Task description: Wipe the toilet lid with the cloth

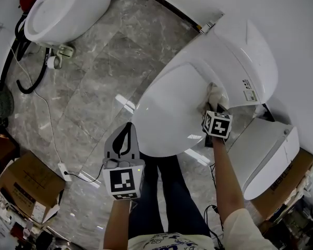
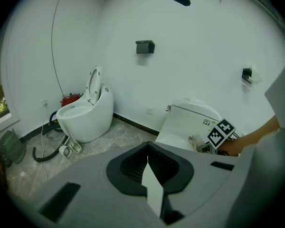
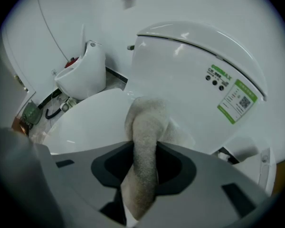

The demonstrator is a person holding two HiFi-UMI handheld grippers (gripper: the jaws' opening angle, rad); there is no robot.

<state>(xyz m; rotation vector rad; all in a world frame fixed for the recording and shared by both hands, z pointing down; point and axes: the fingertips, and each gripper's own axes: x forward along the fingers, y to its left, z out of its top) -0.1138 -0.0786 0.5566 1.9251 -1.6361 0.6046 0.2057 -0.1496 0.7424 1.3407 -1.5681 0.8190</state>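
Cloth (image 3: 145, 141) sits pinched in the right gripper (image 3: 143, 161), jaws clamped on a rolled grey-white wad of it. Its free end is pressed on the closed toilet lid (image 3: 90, 122) at the lid's rear, just below the tank. The right gripper view alone shows this grip close up, plus the green-and-white label (image 3: 235, 101) on the tank at right of frame. In the head view the same cloth (image 1: 215, 95) is only a small pale lump at the lid's (image 1: 167, 113) right rear edge, w/ the right gripper (image 1: 213, 107) and its marker cube just below it. The head view alone shows the left gripper (image 1: 128, 127) held low, left of centre over the grey marble floor (image 1: 94, 77), near the lid's front edge but not touching it. The left gripper view settles its state: left gripper (image 2: 147, 160) jaws pressed together, tips meeting. That view also takes in the right gripper's marker cube and the cloth (image 2: 195, 141) from the side, far right. It shows a second toilet (image 2: 85, 115) at mid left w/ its lid raised and a black wall fitting (image 2: 145, 46) up top. From above, the second toilet (image 1: 62, 9) is at upper left w/ its bowl open, and a black hose (image 1: 28, 85) lies beside it. The cardboard box (image 1: 26, 184) at lower left has its flaps open; contents can't be made out.
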